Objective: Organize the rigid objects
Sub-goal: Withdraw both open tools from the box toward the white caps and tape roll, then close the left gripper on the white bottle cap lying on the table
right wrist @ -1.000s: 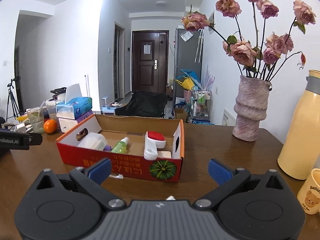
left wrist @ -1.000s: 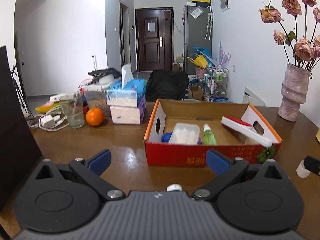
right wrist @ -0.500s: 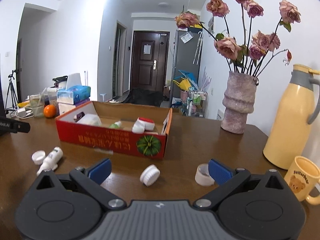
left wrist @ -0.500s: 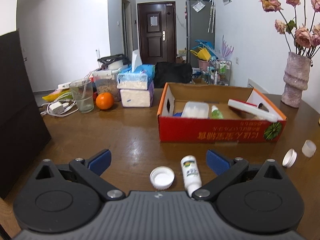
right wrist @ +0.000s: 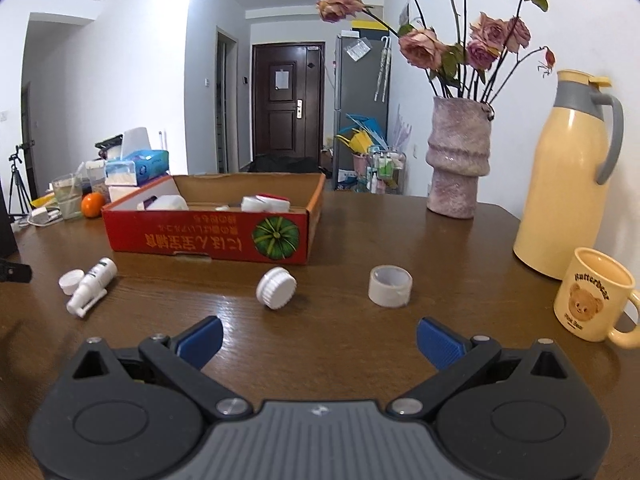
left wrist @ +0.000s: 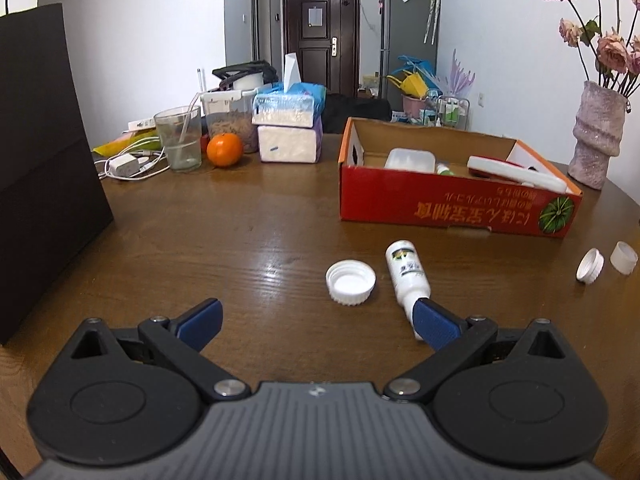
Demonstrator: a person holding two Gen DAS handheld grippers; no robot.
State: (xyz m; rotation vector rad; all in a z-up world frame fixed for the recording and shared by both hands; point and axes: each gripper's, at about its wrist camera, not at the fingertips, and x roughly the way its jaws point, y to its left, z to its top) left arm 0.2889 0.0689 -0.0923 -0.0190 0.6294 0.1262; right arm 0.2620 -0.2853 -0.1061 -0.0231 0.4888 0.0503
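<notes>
White things lie loose: two caps (right wrist: 276,287), one bottle (right wrist: 93,284), one tape roll (right wrist: 390,285); both grippers (right wrist: 318,340) spread.

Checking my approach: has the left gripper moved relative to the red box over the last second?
Yes. The left gripper has backed away: the red box now sits farther off, and a spray bottle shows.

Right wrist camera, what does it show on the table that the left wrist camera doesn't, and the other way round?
Only the right wrist view shows the yellow thermos, the bear mug and the right gripper, open. Only the left wrist view shows the black panel and the left gripper, open. Both show the red box, the white spray bottle, the loose caps, the orange, the tissue packs and the vase.
</notes>
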